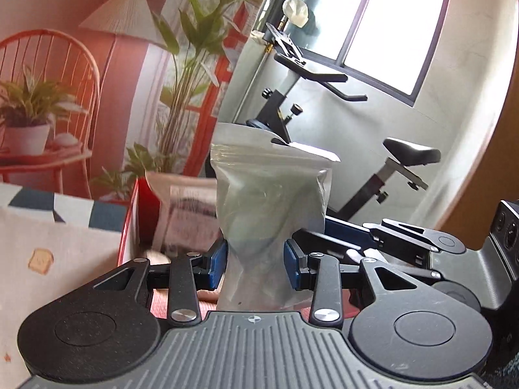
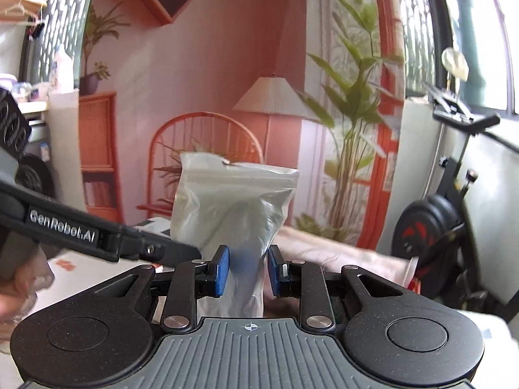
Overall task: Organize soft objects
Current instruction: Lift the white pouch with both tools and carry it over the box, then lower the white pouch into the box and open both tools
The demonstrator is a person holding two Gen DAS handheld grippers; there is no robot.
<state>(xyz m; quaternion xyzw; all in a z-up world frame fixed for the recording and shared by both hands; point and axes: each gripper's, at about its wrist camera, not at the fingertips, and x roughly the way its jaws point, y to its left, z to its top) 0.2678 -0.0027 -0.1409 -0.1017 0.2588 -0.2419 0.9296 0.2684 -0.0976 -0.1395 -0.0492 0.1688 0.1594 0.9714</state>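
Behind, a black exercise bike [image 1: 382, 149] stands by the window. Nearer than the bike, a frosted translucent zip-top plastic bag [image 1: 271, 201] holding something soft and grey-green stands upright, pinched at its narrowed waist by both tools: the left gripper [image 1: 256, 261] and the right gripper [image 2: 249, 270] each squeeze it between blue pads.

Bed [image 1: 58, 243] at lower left of the left wrist view: pale cream cover printed with a small toast motif [image 1: 40, 260], and dark blue and white blocks along its far edge. A red-sided container [image 1: 129, 227] stands at its right edge, holding blurred printed paper. The right wrist view shows rumpled pale pink bedding [image 2: 340, 253] low behind the jaws; detail blurred.
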